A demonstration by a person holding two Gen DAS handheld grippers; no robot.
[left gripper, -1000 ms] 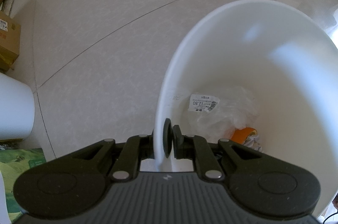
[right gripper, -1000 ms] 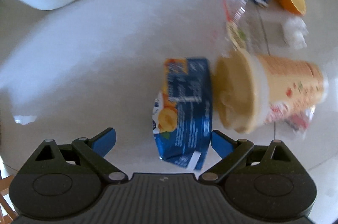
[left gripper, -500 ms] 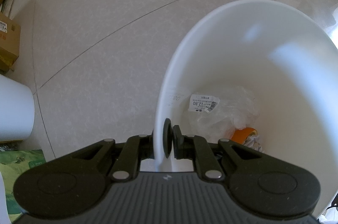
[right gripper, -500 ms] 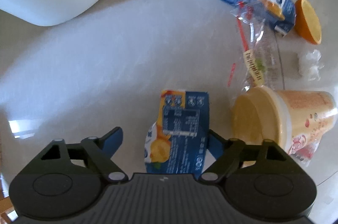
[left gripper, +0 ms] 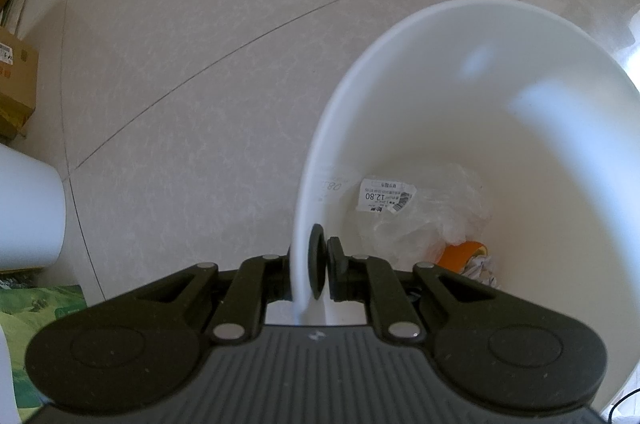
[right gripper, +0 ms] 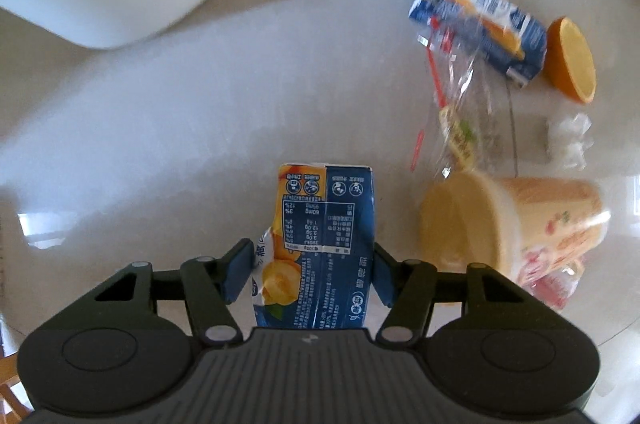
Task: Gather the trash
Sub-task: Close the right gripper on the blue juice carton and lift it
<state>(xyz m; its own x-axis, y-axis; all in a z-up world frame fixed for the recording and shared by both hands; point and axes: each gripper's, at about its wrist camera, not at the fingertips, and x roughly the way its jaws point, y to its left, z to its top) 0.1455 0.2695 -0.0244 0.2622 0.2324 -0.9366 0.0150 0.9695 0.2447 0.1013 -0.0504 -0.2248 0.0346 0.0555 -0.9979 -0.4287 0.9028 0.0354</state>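
The blue carton [right gripper: 320,248] lies on the floor low in the frame's centre, between my right hand-held gripper [right gripper: 310,274], whose jaws have just been closing and seemingly touch it. My left hand-held gripper [left gripper: 322,266] stays clenched on the white bin [left gripper: 520,112] rim, steadying it.

Left hand-held gripper [left gripper: 323,266] clamps white bin [left gripper: 560,152] rim.

Bare floor [right gripper: 192,128] lies left of the carton [right gripper: 320,248]; cup [right gripper: 508,220] crowds its right.
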